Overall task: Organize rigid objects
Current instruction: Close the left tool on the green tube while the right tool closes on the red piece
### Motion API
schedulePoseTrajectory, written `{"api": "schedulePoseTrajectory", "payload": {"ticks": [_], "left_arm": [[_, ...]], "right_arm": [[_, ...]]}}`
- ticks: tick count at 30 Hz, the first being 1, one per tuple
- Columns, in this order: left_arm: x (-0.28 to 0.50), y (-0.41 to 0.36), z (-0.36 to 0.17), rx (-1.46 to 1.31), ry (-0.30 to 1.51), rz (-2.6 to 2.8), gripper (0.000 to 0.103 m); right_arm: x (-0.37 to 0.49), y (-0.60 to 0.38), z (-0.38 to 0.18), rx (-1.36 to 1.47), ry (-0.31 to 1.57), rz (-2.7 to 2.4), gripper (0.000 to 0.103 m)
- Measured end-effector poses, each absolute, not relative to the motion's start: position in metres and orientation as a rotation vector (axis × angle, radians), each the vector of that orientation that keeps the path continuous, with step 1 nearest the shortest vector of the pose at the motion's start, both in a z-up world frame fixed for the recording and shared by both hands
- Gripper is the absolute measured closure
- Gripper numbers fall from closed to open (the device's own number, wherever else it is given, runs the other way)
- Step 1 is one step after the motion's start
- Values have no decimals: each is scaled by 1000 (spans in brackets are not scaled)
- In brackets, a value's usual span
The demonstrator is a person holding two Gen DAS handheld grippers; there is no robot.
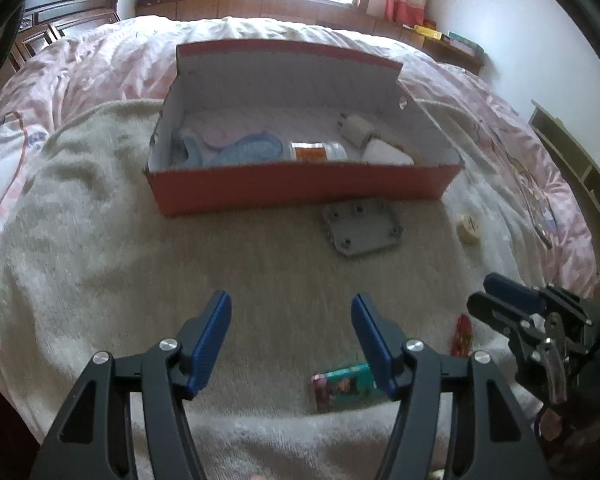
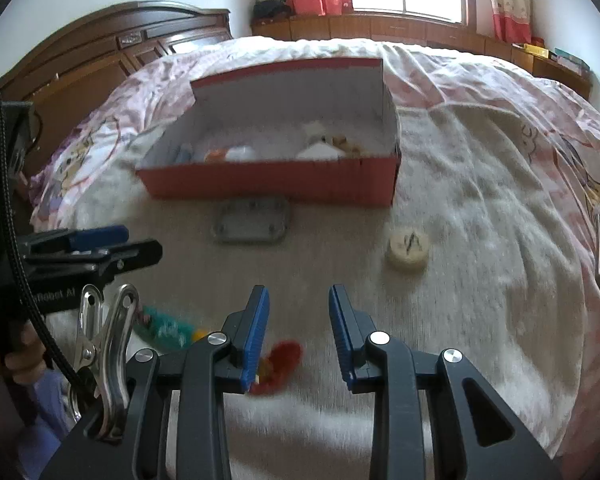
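A red cardboard box (image 1: 300, 190) (image 2: 268, 180) stands open on a cream blanket, holding a bottle with an orange label (image 1: 318, 151), blue and pink items and white objects. In front of it lies a grey metal plate (image 1: 362, 227) (image 2: 252, 222). A cream round disc (image 2: 407, 250) (image 1: 469, 229) lies to the right. A small red item (image 2: 278, 364) (image 1: 462, 334) and a teal card pack (image 1: 346, 386) (image 2: 166, 328) lie near the grippers. My left gripper (image 1: 291, 336) is open and empty. My right gripper (image 2: 299, 332) is open and empty, above the red item.
The blanket (image 1: 120, 260) covers a bed with a pink patterned quilt (image 2: 500, 92). A dark wooden headboard (image 2: 100, 52) is at the left. A window ledge (image 2: 380, 28) with books runs along the back wall. A shelf (image 1: 580, 168) stands right of the bed.
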State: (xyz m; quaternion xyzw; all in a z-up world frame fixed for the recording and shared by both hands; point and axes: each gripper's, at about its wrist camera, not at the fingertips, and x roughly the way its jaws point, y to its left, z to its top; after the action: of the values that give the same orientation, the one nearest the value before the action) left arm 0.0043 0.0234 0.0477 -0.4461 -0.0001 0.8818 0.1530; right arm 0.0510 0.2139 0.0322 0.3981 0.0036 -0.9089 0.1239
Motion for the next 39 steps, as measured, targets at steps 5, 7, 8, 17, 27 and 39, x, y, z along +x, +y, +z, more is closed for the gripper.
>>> {"api": "schedulePoseTrajectory", "payload": {"ticks": [5, 7, 8, 17, 27, 39], "left_arm": [[10, 23, 44, -1289, -4, 2516, 37], [14, 22, 44, -1286, -2, 2514, 37], [14, 22, 43, -1286, -2, 2513, 37], [21, 17, 38, -1302, -8, 2510, 37], [24, 22, 33, -1314, 6, 2490, 37], [33, 32, 31, -1353, -59, 2381, 37]], "right_arm": [[66, 214, 26, 1185, 1, -2627, 71], [72, 213, 23, 1186, -6, -2615, 71], [73, 212, 21, 1187, -3, -2611, 71], [74, 203, 6, 1217, 37, -2590, 71], [67, 196, 4, 1204, 75, -2608, 71], [65, 201, 7, 1153, 42, -2628, 77]]}}
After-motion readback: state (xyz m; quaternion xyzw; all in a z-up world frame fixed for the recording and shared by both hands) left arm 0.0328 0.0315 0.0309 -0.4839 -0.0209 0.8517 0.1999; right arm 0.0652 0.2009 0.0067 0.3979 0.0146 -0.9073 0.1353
